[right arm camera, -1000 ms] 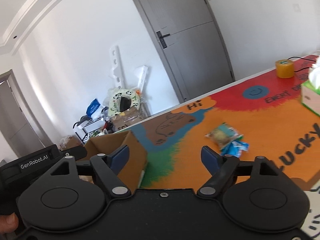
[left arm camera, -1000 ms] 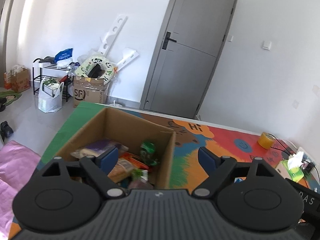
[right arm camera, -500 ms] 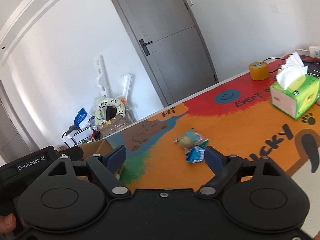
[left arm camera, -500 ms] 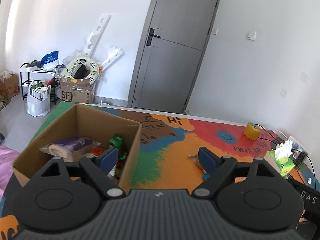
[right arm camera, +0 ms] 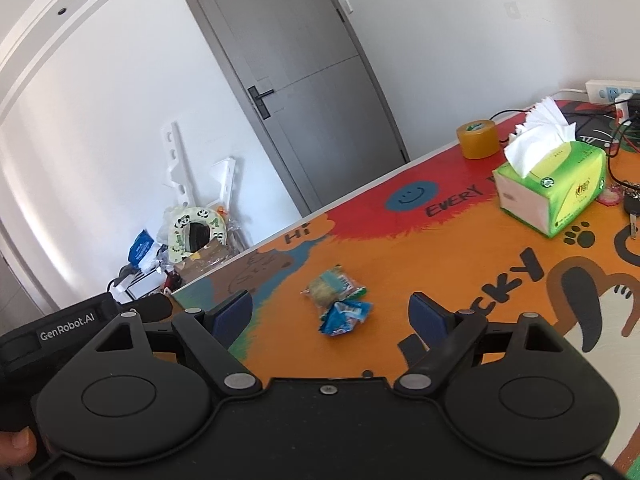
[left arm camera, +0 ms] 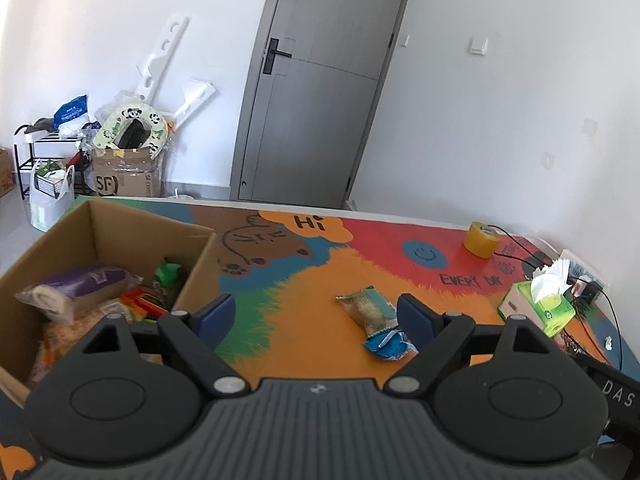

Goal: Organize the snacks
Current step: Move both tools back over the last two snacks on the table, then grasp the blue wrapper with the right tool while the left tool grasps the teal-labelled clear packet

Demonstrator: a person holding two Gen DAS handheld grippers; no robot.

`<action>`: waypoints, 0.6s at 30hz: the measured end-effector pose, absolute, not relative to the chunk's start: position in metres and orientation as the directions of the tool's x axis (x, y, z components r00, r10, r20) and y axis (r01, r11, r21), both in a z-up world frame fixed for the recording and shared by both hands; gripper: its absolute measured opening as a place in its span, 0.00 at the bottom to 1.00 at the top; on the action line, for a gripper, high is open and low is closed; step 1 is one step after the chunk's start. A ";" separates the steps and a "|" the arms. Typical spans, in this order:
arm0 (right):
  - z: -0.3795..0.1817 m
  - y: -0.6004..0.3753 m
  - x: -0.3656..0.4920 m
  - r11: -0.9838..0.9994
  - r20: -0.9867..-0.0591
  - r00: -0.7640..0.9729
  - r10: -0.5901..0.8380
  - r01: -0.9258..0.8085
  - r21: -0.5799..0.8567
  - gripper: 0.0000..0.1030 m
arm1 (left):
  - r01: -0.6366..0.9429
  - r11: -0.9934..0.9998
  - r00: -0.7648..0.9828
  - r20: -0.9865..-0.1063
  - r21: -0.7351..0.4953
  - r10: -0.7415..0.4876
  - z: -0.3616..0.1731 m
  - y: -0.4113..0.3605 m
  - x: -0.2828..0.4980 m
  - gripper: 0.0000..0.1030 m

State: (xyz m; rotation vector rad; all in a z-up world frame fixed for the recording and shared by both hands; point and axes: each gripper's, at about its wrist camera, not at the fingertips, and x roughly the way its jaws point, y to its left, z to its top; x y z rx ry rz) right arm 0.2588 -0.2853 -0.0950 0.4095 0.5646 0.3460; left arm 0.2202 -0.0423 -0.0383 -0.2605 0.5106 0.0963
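Lying ahead of right gripper (right arm camera: pixel 331 316): snack packets (right arm camera: pixel 338 300)

Cardboard box (left arm camera: pixel 120 236) cut by left edge — lower snacks (left arm camera: pixel 136 304) buried, unreadable.

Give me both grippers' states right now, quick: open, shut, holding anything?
Left gripper: open, nothing between its fingers.
Right gripper: open, holding nothing; the two snack packets lie on the table ahead of it.
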 end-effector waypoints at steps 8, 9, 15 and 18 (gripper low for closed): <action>-0.108 -0.291 0.284 0.860 -0.468 0.778 0.418 -0.173 0.480 0.80 | -0.153 0.962 0.854 -0.520 -0.225 0.014 -0.047 -0.051 0.245 0.84; -0.109 -0.291 0.287 0.859 -0.471 0.776 0.420 -0.172 0.483 0.79 | -0.155 0.962 0.852 -0.523 -0.224 0.015 -0.048 -0.052 0.249 0.84; -0.121 -0.286 0.311 0.847 -0.502 0.745 0.440 -0.159 0.507 0.72 | -0.158 0.961 0.843 -0.538 -0.227 0.011 -0.059 -0.053 0.269 0.84; -0.128 -0.278 0.322 0.844 -0.517 0.726 0.454 -0.164 0.511 0.71 | -0.182 0.959 0.834 -0.550 -0.219 0.033 -0.064 -0.052 0.278 0.84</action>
